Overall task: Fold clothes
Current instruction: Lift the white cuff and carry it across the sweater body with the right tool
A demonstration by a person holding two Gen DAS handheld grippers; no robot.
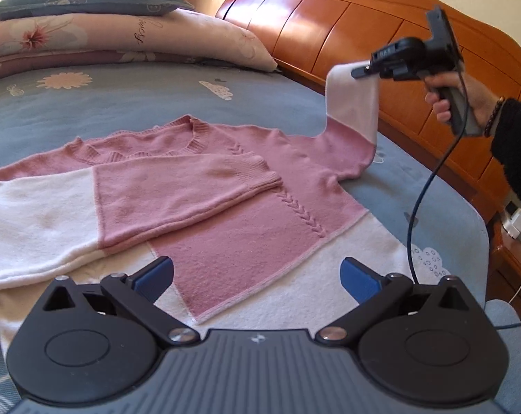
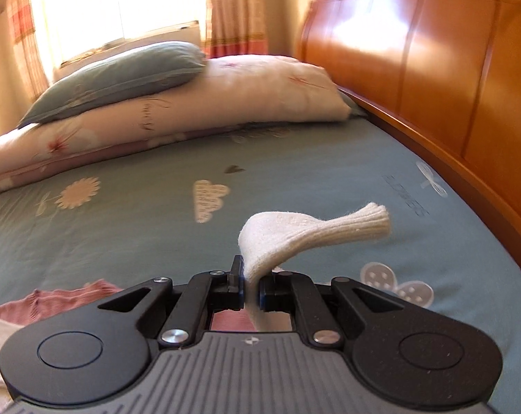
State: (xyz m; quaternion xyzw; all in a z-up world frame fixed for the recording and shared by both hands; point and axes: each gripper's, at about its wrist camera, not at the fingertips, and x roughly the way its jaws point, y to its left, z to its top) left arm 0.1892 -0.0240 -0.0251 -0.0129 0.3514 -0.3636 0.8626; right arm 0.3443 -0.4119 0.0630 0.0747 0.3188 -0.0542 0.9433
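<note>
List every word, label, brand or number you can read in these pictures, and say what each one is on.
Cursive script on the floral pillow: blurred, unreadable; perhaps "lovely".
Small writing inside the cloud print on the bedsheet: too small to read.
Dark block lettering on the sheet near the headboard: motion-blurred, unreadable.
Small logo mark on the left gripper body: a symbol, no letters.
Nothing else legible.

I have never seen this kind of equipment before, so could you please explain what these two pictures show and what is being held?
A person holds a two-finger gripper in each hand, each carrying a forward-looking camera. The left camera's picture shows the left gripper open above a pink and white sweater spread on the bed, one sleeve already folded across it. On the right side of that picture, the right gripper lifts the other sleeve. The right camera's picture shows that gripper shut on the sleeve's white cuff. Pillows lie beyond.
</note>
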